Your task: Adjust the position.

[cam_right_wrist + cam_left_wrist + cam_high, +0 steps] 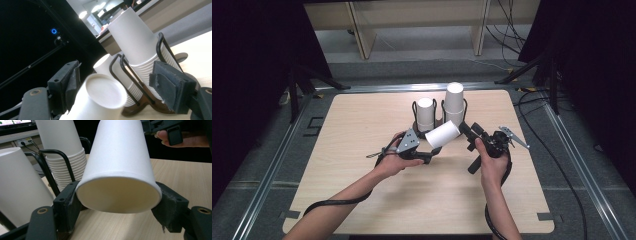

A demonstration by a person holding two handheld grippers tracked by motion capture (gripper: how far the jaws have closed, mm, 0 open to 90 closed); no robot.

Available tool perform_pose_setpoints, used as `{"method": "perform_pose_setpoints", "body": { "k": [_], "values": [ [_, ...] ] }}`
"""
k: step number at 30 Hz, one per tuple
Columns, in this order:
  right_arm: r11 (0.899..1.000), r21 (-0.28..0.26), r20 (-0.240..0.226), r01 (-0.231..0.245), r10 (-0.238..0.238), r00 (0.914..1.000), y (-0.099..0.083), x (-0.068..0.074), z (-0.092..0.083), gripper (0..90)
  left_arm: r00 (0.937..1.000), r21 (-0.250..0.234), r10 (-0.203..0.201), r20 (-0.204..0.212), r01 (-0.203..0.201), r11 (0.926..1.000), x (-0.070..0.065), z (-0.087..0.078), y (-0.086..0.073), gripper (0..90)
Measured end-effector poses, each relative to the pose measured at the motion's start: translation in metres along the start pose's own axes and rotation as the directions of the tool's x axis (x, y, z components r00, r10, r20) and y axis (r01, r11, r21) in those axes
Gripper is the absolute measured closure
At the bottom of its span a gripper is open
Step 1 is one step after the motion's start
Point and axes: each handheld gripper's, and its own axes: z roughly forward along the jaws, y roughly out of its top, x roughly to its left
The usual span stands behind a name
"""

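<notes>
Clenched on a white paper cup (119, 167) at its rim, left claw (430, 154), jaws pressed to either side of the open mouth. Held tilted above the worktop (362, 200), cup base pointing toward right claw (466, 129). Right claw released, jaws spread wide either side of the cup's base, not touching. Just behind, black wire holder (140, 82) with two stacks of cups (454, 102), one taller.

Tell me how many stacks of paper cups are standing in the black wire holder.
2. A shorter stack fills the holder's left slot, a taller stack the right slot. A loose single cup lies sideways in front, with the left gripper closed on its rim.
</notes>
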Motion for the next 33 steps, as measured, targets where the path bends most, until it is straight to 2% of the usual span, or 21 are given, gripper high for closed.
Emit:
{"method": "perform_pose_setpoints", "body": {
  "k": [3,4,8,11,12,13,14,15,17,18,20,21,22,23,24,26,27,29,30,31,33],
  "values": [
    [1.0,0.007,0.006,0.003,-0.003,1.0,0.0,-0.002,-0.002,23.8,1.0,-0.012,-0.002,-0.006,0.002,0.9999,0.003,-0.003,0.0,28.0],
    [1.0,0.013,0.008,-0.01,0.01,0.9999,0.0,-0.002,-0.003,23.8,0.9999,-0.006,0.005,-0.01,-0.005,1.0,0.004,-0.005,0.0,28.0],
    [1.0,0.019,0.016,0.011,-0.011,0.9998,0.001,-0.005,-0.007,23.9,0.9999,0.008,0.012,-0.009,-0.012,0.9999,0.007,-0.01,0.0,28.0],
    [0.998,0.041,0.02,0.05,-0.051,0.9985,0.002,-0.006,-0.01,25.1,0.9996,0.012,0.026,-0.009,-0.026,0.9996,0.01,-0.014,0.0,27.9],
    [0.997,0.03,0.031,0.076,-0.077,0.9966,0.001,-0.007,-0.01,26.1,0.9993,0.026,0.036,-0.008,-0.035,0.999,0.011,-0.017,0.001,27.9],
    [0.994,0.015,0.028,0.111,-0.111,0.9934,0.001,-0.009,-0.011,26.3,0.9994,0.034,0.036,-0.005,-0.035,0.9988,0.012,-0.019,0.002,27.9],
    [0.993,0.016,0.02,0.121,-0.121,0.9924,0.001,-0.01,-0.013,26.3,0.9992,0.03,0.039,-0.003,-0.039,0.9988,0.012,-0.02,0.002,27.8],
    [0.99,0.035,0.033,0.134,-0.135,0.9902,0.001,-0.01,-0.015,26.3,0.9986,0.051,0.052,0.002,-0.052,0.9973,0.013,-0.022,0.004,27.7],
    [0.987,0.05,0.031,0.153,-0.154,0.9876,0.001,-0.013,-0.017,26.2,0.9981,0.063,0.061,0.01,-0.061,0.9961,0.015,-0.025,0.005,27.6],
    [0.986,0.08,0.05,0.149,-0.153,0.987,0.001,-0.012,-0.019,26.2,0.9974,0.067,0.07,0.017,-0.071,0.9953,0.016,-0.026,0.006,27.5],
    [0.977,0.093,0.045,0.191,-0.196,0.9797,0.0,-0.016,-0.022,26.4,0.9959,0.084,0.088,0.022,-0.089,0.9925,0.017,-0.029,0.007,27.4],
    [0.977,0.107,0.053,0.185,-0.191,0.9801,0.0,-0.016,-0.023,26.5,0.9954,0.092,0.093,0.024,-0.094,0.9913,0.017,-0.03,0.008,27.4],
    [0.973,0.11,0.053,0.202,-0.209,0.9765,-0.001,-0.019,-0.024,26.7,0.9947,0.089,0.098,0.031,-0.1,0.9909,0.019,-0.031,0.009,27.4],
    [0.973,0.118,0.048,0.196,-0.203,0.978,-0.002,-0.019,-0.025,26.9,0.9948,0.099,0.097,0.032,-0.099,0.9901,0.019,-0.032,0.009,27.4],
    [0.968,0.124,0.058,0.219,-0.227,0.9721,-0.002,-0.021,-0.026,27.1,0.9941,0.106,0.103,0.036,-0.106,0.9887,0.02,-0.033,0.01,27.4],
    [0.963,0.139,0.057,0.231,-0.24,0.969,-0.003,-0.022,-0.028,27.7,0.9924,0.116,0.114,0.046,-0.119,0.9861,0.022,-0.036,0.011,27.4],
    [0.964,0.149,0.052,0.221,-0.231,0.9717,-0.004,-0.022,-0.029,27.8,0.9909,0.12,0.124,0.052,-0.13,0.9842,0.023,-0.037,0.012,27.3],
    [0.958,0.163,0.051,0.236,-0.247,0.9677,-0.004,-0.023,-0.03,27.9,0.9886,0.134,0.138,0.061,-0.145,0.9804,0.025,-0.04,0.014,27.4],
    [0.952,0.159,0.042,0.263,-0.273,0.9611,-0.005,-0.025,-0.03,27.9,0.9883,0.136,0.138,0.063,-0.146,0.9799,0.025,-0.041,0.014,27.4],
    [0.949,0.162,0.041,0.272,-0.281,0.9587,-0.005,-0.026,-0.03,27.9,0.987,0.145,0.145,0.069,-0.154,0.9773,0.027,-0.042,0.015,27.4],
    [0.948,0.177,0.037,0.264,-0.274,0.961,-0.004,-0.025,-0.032,27.8,0.9841,0.156,0.16,0.079,-0.17,0.9729,0.029,-0.045,0.017,27.4]
  ]
}}
